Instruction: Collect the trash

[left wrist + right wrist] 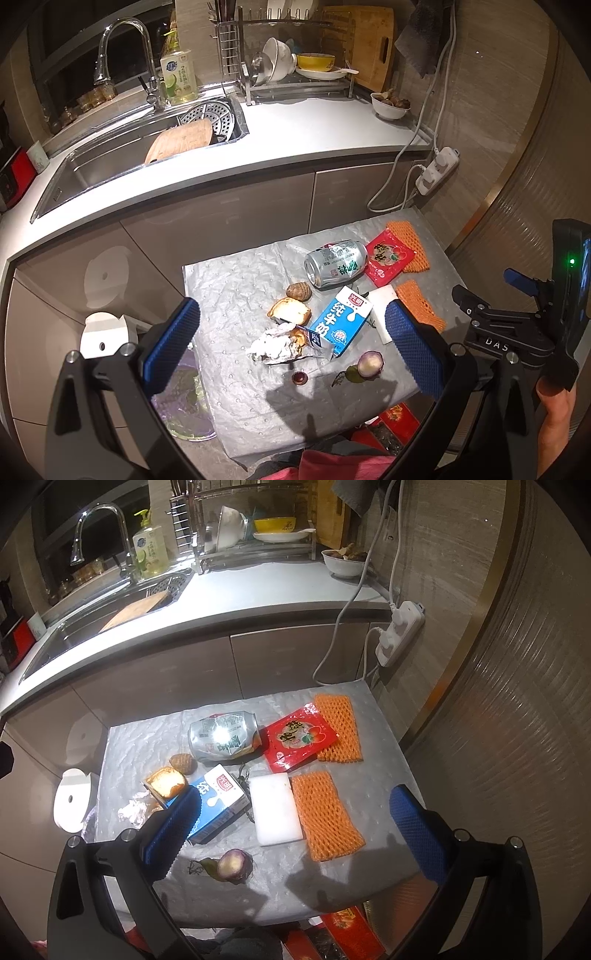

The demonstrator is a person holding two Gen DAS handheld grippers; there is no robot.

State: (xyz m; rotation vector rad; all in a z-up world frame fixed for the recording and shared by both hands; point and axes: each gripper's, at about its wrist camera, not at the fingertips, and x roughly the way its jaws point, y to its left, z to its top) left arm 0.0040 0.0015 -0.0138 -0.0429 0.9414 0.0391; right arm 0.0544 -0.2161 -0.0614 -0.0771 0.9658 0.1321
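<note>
1. Hovering over the near edge of the bench (229, 280), left gripper (295, 347) has jaws spread wide, holding nothing.
2. Right gripper (291, 834) also above the near edge, jaws spread, empty; a hand (554, 413) grips its handle in the left wrist view.
3. Bench is covered in a grey dimpled sheet; trash is scattered on it.
4. Crushed can (334, 263) lies on its side toward the far edge, middle.
5. Red packet (389, 260) sits just right of the can, overlapping an orange foam net (338, 728) at the far right corner.
6. Second orange net (325, 816) sits near the right edge, with a white foam block (275, 814) touching its left side.
7. Blue milk carton (341, 321) lies centre, beside the white block.
8. Bread piece (290, 311) and shell (299, 290) sit left of the carton.
9. Crumpled wrapper (275, 345) lies toward the near left, touching the carton's end.
10. Purple fruit half (369, 363) and a small dark cap (299, 377) sit near the near edge.
</note>
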